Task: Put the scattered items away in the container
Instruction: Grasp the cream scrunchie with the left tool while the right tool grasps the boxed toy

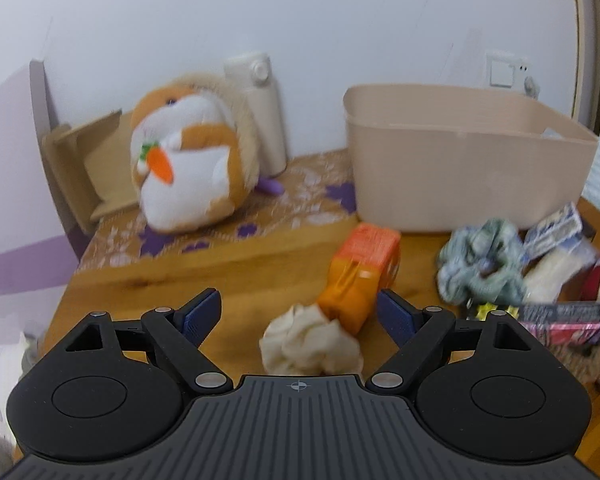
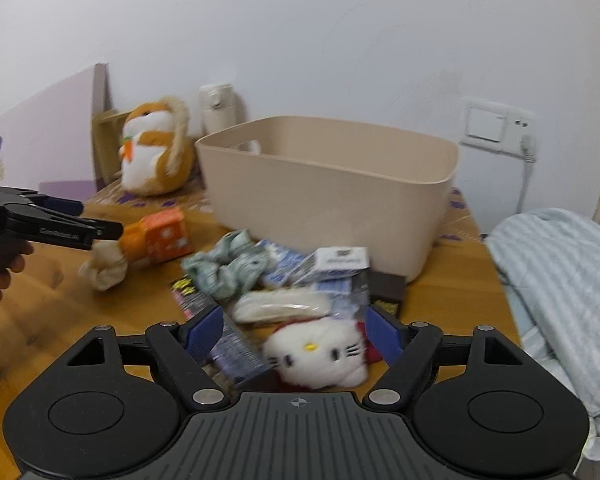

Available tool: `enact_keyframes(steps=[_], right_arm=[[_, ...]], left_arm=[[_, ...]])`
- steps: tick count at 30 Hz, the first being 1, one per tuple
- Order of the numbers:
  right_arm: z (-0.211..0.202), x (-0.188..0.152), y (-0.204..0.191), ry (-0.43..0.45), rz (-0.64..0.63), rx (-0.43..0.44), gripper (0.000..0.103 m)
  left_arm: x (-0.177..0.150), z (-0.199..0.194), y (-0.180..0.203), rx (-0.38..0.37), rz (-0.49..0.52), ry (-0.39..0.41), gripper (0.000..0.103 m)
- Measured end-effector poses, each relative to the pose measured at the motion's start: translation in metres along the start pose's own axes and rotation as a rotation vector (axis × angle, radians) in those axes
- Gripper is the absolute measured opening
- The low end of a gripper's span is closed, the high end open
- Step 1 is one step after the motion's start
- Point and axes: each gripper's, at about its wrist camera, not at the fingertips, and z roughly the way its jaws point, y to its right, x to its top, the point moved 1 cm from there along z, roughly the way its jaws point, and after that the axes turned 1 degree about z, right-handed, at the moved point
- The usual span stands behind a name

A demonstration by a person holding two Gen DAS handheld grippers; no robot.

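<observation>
At the far left of the wooden table (image 2: 456,284), a hamster plush (image 1: 188,160) holding a carrot leans against a cardboard stand (image 1: 88,164), with a cream bottle (image 1: 262,108) just behind it by the wall. Nearer, the left gripper (image 1: 300,312) hovers with its blue-padded fingers spread wide apart, holding nothing; a crumpled cream cloth (image 1: 310,344) lies between them, touching the near end of an orange carton (image 1: 360,272) that points toward the far side. To the right of the carton sits a grey-green scrunchie (image 2: 224,266) at the left edge of a pile of small packets (image 2: 332,268), a wrapped white roll (image 2: 284,306) and a dark wrapper (image 2: 190,292). Behind the pile stands the beige container (image 2: 328,192); whether anything lies inside cannot be told. At the near side of the pile, the right gripper (image 2: 296,332) is also spread open and empty, with a white cat plush (image 2: 320,354) lying between its fingers. A striped blanket (image 2: 556,292) lies beyond the table's right edge.
</observation>
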Motion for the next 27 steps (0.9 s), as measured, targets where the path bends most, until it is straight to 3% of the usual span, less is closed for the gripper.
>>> enact_keyframes(steps=[15,21,27], right_arm=[[0.023,-0.003,-0.031,-0.041,-0.126,0.12,0.076],[0.035,-0.006,-0.031,-0.072,-0.125,0.159,0.068],[0.044,-0.009,-0.031,-0.111,-0.126,0.174,0.049]], left_arm=[[-0.024,0.011,-0.002,-0.012,0.0,-0.055,0.086],[-0.026,0.018,-0.005,-0.02,-0.018,-0.069,0.086],[-0.026,0.023,-0.007,-0.044,-0.049,-0.074,0.086]])
